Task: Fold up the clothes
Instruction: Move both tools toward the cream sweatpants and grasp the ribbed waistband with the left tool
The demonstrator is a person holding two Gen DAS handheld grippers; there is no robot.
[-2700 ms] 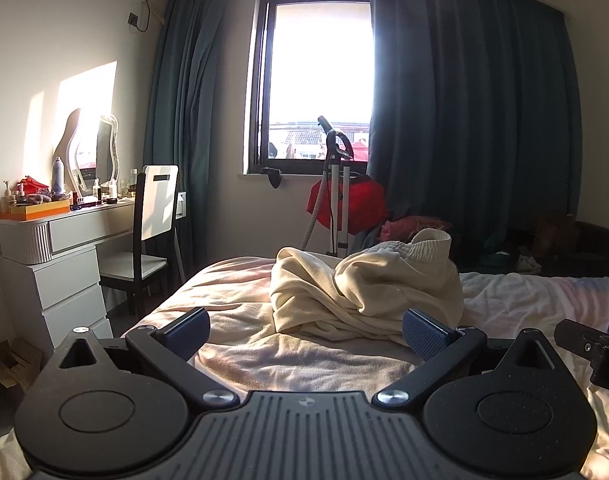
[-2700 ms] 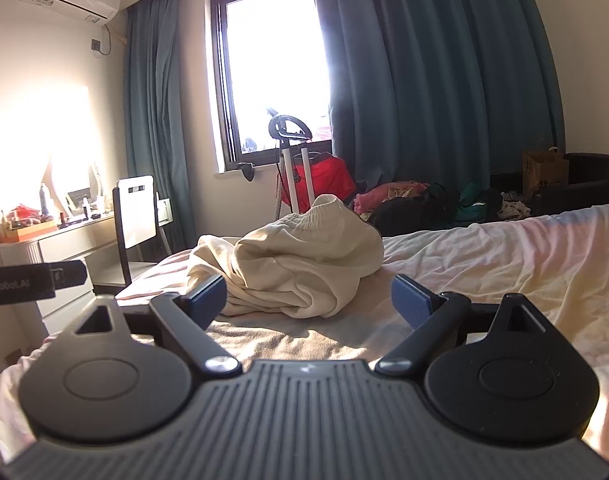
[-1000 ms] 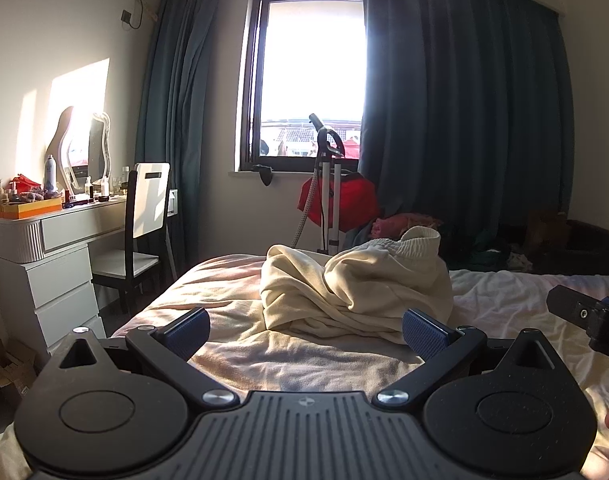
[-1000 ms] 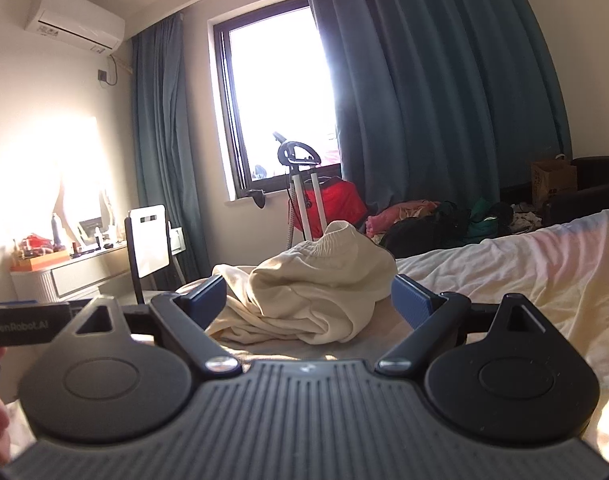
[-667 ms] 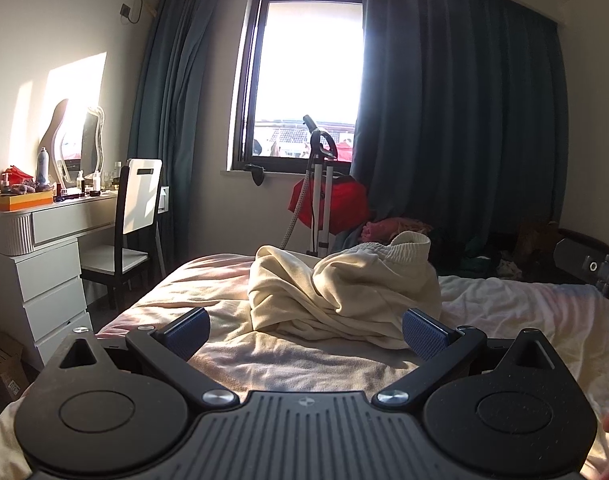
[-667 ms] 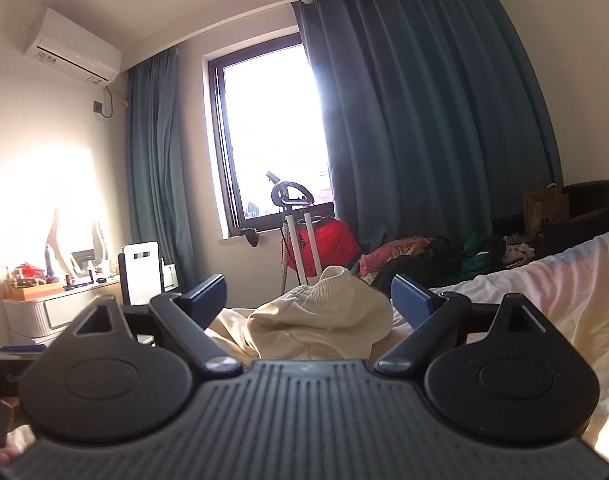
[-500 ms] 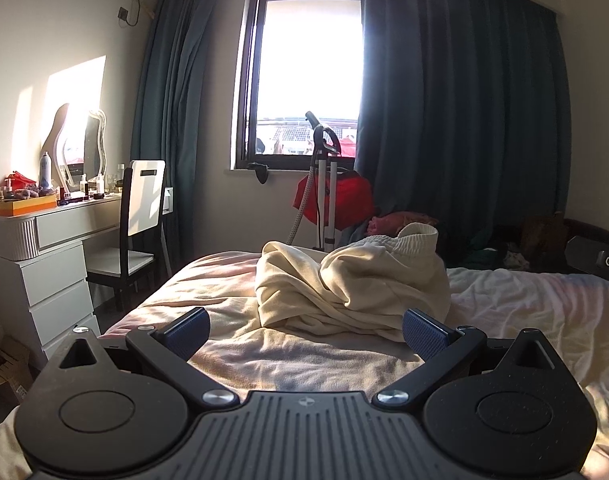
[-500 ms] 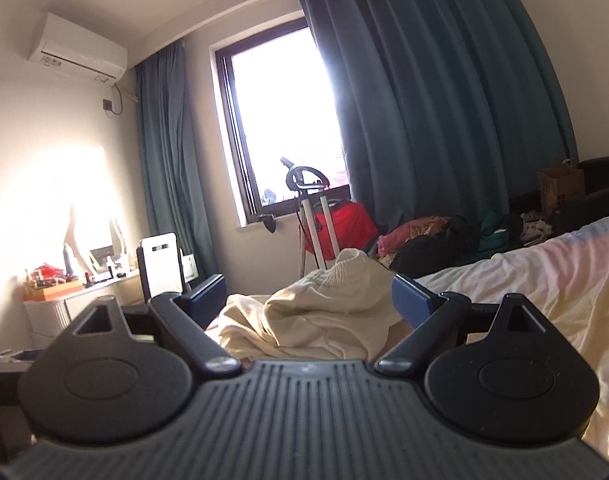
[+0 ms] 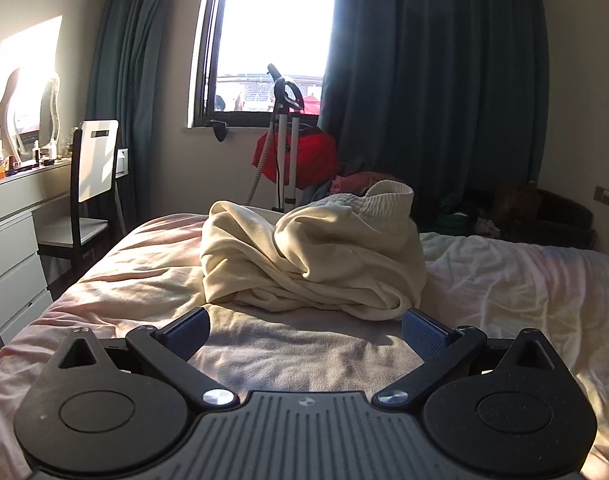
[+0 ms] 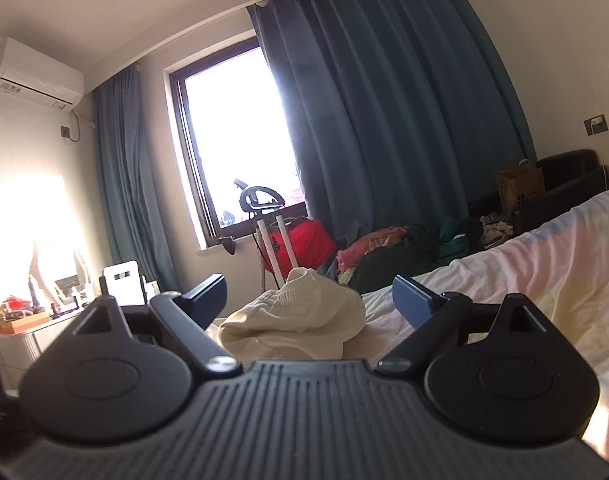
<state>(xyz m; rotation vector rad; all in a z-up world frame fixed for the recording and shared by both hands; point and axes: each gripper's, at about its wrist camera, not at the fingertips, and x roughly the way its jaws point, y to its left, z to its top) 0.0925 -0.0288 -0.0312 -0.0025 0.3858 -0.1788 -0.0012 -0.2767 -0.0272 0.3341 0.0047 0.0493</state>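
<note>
right wrist alone shows air conditioner (image 10: 34, 76).

The left gripper (image 9: 304, 330) is held low and about level, and its two blue-padded fingers (image 9: 422, 334) stand wide apart with nothing between them. The right gripper (image 10: 310, 300) is tilted a little upward. Its fingers (image 10: 412, 302) are also spread wide and they hold nothing. Neither gripper touches anything.
</note>
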